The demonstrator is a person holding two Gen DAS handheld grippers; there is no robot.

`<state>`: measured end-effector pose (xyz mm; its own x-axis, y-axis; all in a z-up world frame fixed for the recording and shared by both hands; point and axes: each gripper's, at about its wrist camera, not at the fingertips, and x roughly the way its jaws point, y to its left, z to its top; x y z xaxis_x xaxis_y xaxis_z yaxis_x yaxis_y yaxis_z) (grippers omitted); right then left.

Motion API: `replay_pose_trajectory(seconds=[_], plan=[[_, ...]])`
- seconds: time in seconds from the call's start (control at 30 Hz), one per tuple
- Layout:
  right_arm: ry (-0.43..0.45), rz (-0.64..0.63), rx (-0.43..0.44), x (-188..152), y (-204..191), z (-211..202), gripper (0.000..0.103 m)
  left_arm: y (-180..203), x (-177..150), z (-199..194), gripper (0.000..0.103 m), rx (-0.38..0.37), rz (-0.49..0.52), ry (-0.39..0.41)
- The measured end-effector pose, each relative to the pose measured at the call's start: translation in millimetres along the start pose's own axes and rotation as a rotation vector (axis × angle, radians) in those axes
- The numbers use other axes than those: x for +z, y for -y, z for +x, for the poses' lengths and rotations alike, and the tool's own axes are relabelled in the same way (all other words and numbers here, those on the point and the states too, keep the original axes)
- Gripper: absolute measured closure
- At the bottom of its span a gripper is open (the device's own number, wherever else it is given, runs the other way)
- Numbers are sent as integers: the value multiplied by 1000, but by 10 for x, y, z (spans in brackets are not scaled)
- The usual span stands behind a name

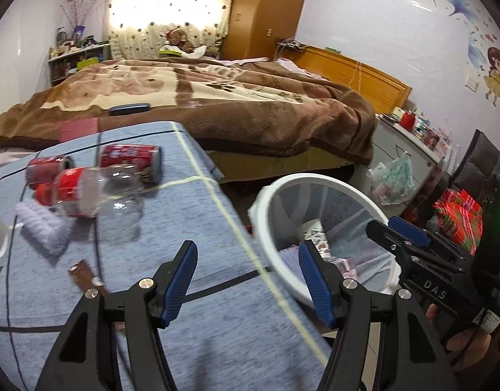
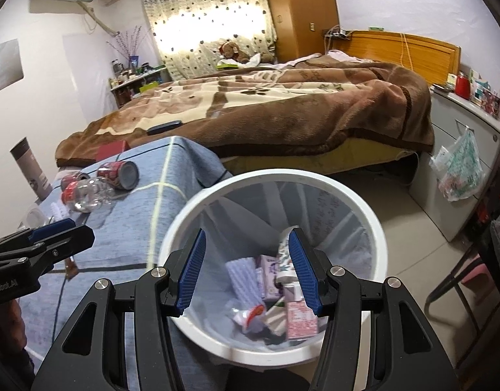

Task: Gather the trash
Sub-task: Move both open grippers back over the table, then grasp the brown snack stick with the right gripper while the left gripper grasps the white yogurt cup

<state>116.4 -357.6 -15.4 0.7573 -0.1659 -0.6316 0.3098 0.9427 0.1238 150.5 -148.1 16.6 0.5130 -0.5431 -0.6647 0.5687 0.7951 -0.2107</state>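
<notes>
Right gripper (image 2: 246, 268) hangs over the white bin (image 2: 377, 224), jaws apart, nothing pinched. Left gripper (image 1: 246, 280) also spread and empty; cans (image 1: 129, 158) and bottle (image 1: 96, 195) lie upper left on the table (image 1: 197, 221), well apart from it.

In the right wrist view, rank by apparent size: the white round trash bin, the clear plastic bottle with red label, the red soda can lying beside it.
1. White round trash bin, by far the largest, though also nearest the camera.
2. Clear plastic bottle with red label.
3. Red soda can. It looks only slightly smaller than the bottle, so that ordering is unsure.
</notes>
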Motion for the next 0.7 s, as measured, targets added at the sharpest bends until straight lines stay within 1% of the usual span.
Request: replay_pose_trajectory(seconds=[0.17,0.27,0.37,0.57,0.7], plan=[[3,-22,32,-1,-178,2,48,-243,-43,-135,36,41,-34,19],[0,-45,56,-10,-321,22,48,-398,-87,-233,36,81,-49,34],[-1,-66,79,-17,-458,44,48,-561,-129,-321,36,88,-79,42],[-4,-104,130,-20,-731,75,48,-850,-204,-506,36,147,-115,63],[-19,-146,168,-41,-956,119,48,-1113,-264,-642,33,199,-154,77]])
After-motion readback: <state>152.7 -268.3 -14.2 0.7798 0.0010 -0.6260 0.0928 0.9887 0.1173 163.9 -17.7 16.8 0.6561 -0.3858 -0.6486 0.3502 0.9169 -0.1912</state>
